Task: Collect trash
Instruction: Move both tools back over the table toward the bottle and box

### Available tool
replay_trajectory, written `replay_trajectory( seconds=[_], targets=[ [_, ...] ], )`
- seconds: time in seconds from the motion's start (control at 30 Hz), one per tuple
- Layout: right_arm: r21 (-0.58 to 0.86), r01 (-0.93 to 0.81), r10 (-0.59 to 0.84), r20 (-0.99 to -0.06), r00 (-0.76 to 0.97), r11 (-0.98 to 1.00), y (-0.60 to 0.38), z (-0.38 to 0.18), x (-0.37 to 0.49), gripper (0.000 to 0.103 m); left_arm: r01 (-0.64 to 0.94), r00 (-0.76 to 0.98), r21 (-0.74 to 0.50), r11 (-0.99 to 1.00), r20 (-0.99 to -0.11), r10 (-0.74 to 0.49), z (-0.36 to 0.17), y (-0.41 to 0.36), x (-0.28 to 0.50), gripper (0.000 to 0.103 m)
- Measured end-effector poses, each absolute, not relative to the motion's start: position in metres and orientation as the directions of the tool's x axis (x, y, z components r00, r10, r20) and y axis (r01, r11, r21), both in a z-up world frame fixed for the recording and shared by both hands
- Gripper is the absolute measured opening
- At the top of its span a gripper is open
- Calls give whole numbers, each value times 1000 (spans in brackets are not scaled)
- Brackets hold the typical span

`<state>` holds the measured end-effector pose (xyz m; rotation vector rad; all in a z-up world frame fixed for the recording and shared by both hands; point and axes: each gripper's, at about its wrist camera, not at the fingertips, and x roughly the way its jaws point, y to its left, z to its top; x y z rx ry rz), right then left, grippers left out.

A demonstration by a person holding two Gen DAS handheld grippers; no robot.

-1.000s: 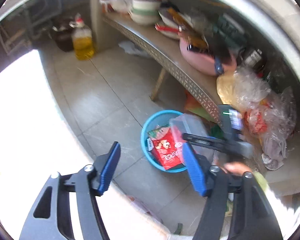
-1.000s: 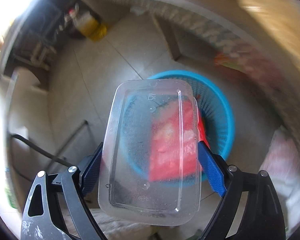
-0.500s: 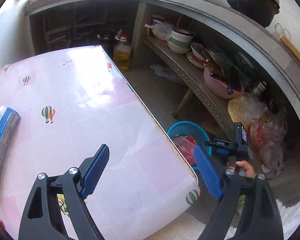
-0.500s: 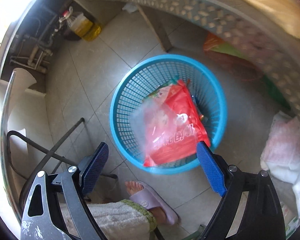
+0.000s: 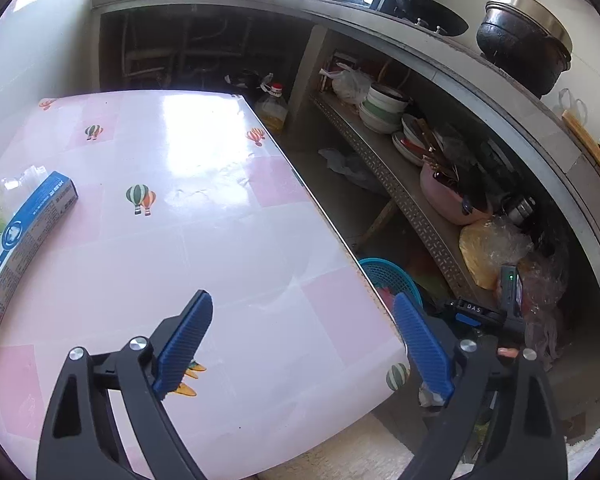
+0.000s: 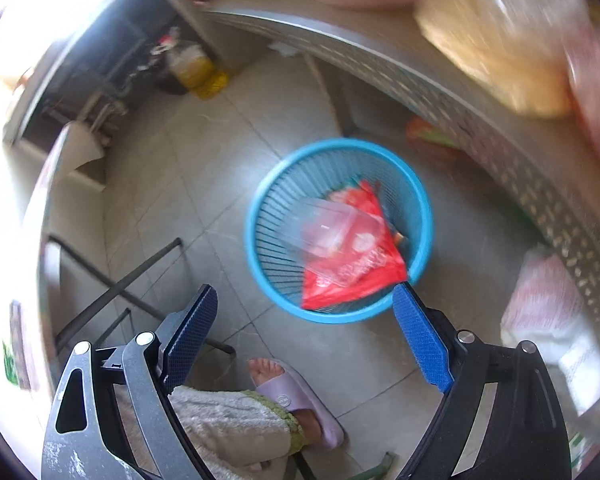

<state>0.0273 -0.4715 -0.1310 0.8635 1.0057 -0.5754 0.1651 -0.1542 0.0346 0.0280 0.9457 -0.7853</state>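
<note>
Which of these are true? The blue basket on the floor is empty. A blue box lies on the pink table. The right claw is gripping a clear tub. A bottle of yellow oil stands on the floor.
1. The blue basket is empty. False: a red packet and a clear tub lie in it.
2. A blue box lies on the pink table. True.
3. The right claw grips the clear tub. False: it is open, with nothing between its fingers.
4. A bottle of yellow oil stands on the floor. True.
</note>
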Motion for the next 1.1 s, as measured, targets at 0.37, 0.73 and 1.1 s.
replay_trajectory(
  seconds=[0.37, 0.73, 1.1],
  targets=[
    [301, 587, -143, -794, 590, 751, -409, -15, 68, 95, 550, 375, -341, 762, -715, -590, 37, -120, 172, 92],
    [161, 479, -213, -744, 633, 863, -346, 36, 94, 95, 512, 413, -344, 787, -705, -577, 38, -99, 170, 92],
    [-95, 395, -346, -692, 634, 914, -304, 46, 111, 95, 466, 467, -328, 822, -697, -543, 30, -75, 170, 92]
  ],
)
